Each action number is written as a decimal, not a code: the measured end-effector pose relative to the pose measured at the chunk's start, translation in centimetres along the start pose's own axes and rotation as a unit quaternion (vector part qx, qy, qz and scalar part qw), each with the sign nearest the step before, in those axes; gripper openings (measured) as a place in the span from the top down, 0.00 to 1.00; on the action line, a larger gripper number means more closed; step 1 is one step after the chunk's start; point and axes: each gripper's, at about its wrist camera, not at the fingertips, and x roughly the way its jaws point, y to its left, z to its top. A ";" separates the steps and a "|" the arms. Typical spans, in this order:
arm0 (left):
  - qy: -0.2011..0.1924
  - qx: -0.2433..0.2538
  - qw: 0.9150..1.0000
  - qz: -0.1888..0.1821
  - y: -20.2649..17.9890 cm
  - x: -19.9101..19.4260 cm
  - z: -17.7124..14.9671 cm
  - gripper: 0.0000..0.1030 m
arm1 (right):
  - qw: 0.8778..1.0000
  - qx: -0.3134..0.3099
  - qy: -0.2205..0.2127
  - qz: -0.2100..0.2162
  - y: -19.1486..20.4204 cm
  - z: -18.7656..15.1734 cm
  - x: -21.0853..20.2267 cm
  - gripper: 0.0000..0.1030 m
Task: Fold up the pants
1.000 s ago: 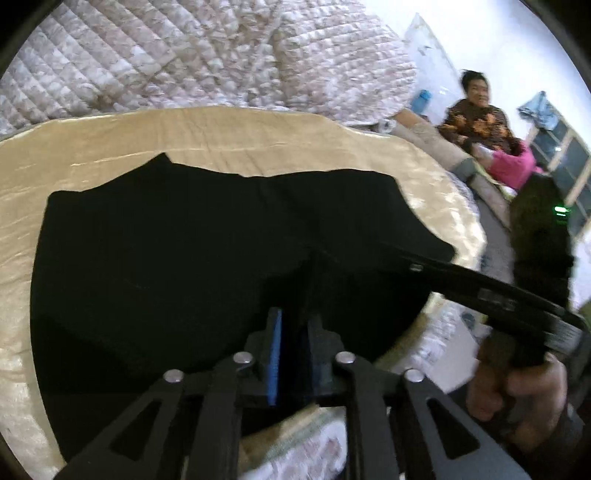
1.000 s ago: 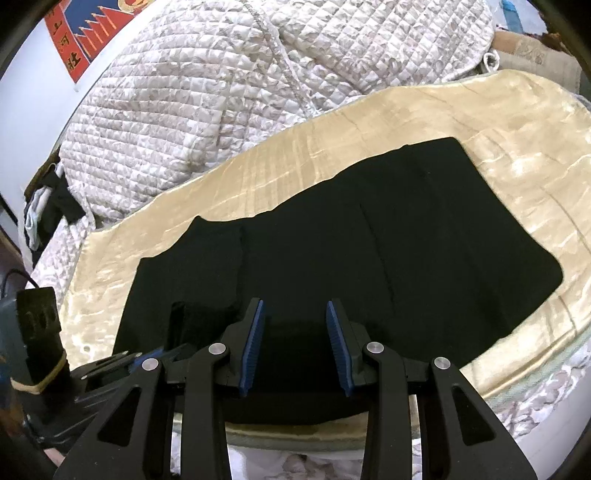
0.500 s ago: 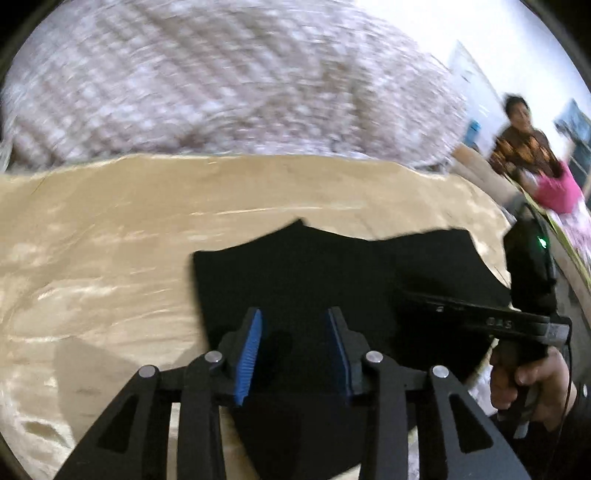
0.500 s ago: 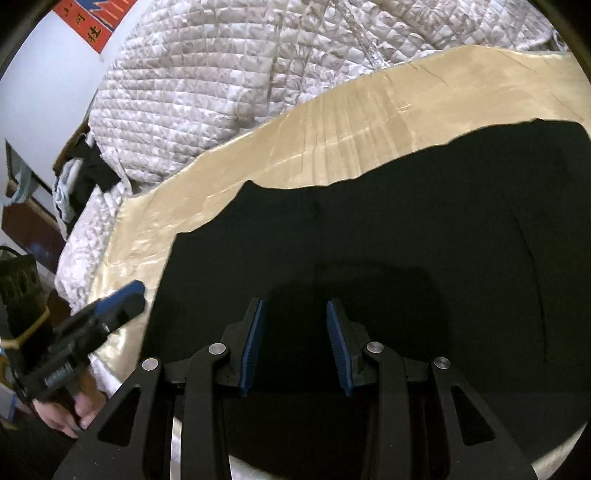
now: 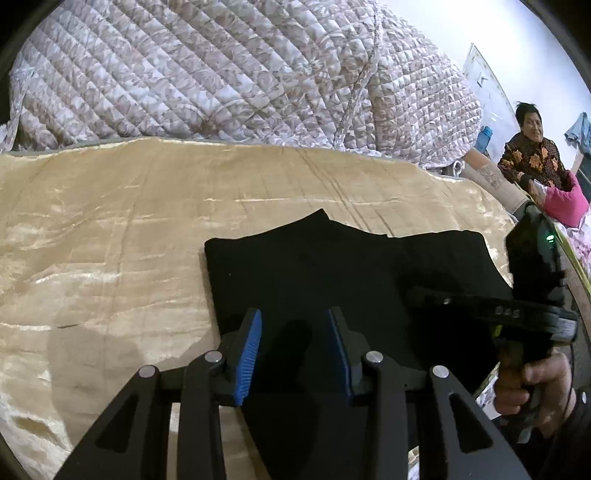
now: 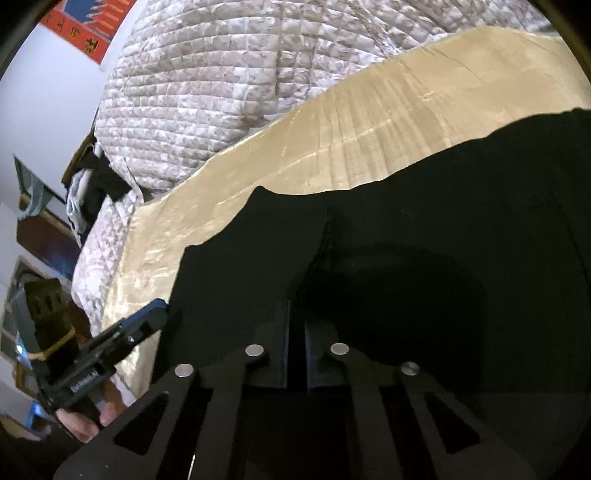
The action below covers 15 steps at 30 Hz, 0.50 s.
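Observation:
The black pants [image 5: 332, 266] lie flat on a gold satin blanket [image 5: 110, 221]. In the left wrist view my left gripper [image 5: 293, 317] stands open over their near left part, with nothing pinched between the blue pads. The right gripper [image 5: 417, 293] reaches in from the right, low over the cloth, held by a hand [image 5: 528, 384]. In the right wrist view the pants [image 6: 424, 221] fill the lower right. My right gripper [image 6: 295, 306] has its jaws drawn to a thin slit on the black fabric, which puckers just ahead of them. The left gripper [image 6: 155, 314] shows at the pants' left edge.
A bulky quilted bedspread [image 5: 221, 74] is heaped behind the blanket. A person [image 5: 532, 155] sits at the far right beside a pink bundle [image 5: 565, 199]. Clothes [image 6: 92, 184] hang off the bed's far left, and a red poster [image 6: 85, 22] is on the wall.
The left gripper let go of the fabric, opened and shifted to the pants' left part. The right gripper moved lower over the pants and its jaws went from open to shut on the cloth.

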 end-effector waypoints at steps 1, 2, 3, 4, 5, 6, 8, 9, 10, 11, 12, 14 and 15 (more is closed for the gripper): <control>-0.002 0.001 1.000 0.001 0.0 -0.1 0.0 0.62 | 1.000 -0.002 -0.008 0.001 0.3 0.0 -0.5 0.97; -0.003 0.000 1.000 0.001 0.1 -0.1 0.1 0.62 | 1.000 -0.003 -0.020 0.003 0.7 -0.1 -1.2 0.97; -0.003 -0.001 1.000 0.002 0.2 -0.2 0.1 0.62 | 1.000 -0.005 -0.027 0.001 0.9 -0.2 -1.7 0.97; -0.004 -0.002 1.000 0.003 0.4 -0.2 0.0 0.62 | 0.999 -0.005 -0.032 -0.002 0.9 -0.3 -2.1 0.97; -0.003 -0.003 1.000 0.004 0.4 -0.1 0.1 0.62 | 1.000 -0.002 -0.031 -0.002 0.6 -0.4 -2.3 0.97; -0.001 -0.004 1.000 0.004 0.5 0.0 0.0 0.62 | 1.000 0.001 -0.023 -0.010 0.2 -0.6 -2.1 0.97; 0.005 -0.003 1.000 0.005 0.4 0.4 -0.1 0.62 | 0.999 0.009 0.001 -0.034 -0.6 -0.9 -0.8 0.97; 0.007 -0.002 1.000 0.006 0.4 0.5 -0.1 0.62 | 0.999 0.013 0.000 -0.030 -0.8 -0.9 -0.6 0.97; 0.008 0.000 1.000 0.006 0.3 0.5 -0.2 0.62 | 0.999 0.016 -0.007 -0.031 -0.9 -0.9 -0.9 0.96; 0.007 0.002 1.000 0.006 0.2 0.4 -0.3 0.62 | 0.999 0.009 -0.016 -0.044 -0.5 -0.7 -1.4 0.96; 0.005 0.004 1.000 0.005 0.2 0.3 -0.3 0.62 | 0.998 0.001 -0.027 -0.055 -0.3 -0.6 -1.9 0.95; 0.001 0.003 1.000 0.008 0.2 0.2 -0.3 0.62 | 0.994 -0.022 -0.063 -0.089 0.4 -0.4 -3.3 0.95; 0.000 0.001 1.000 0.008 0.3 0.2 -0.2 0.62 | 0.992 -0.029 -0.072 -0.095 0.6 -0.3 -3.8 0.95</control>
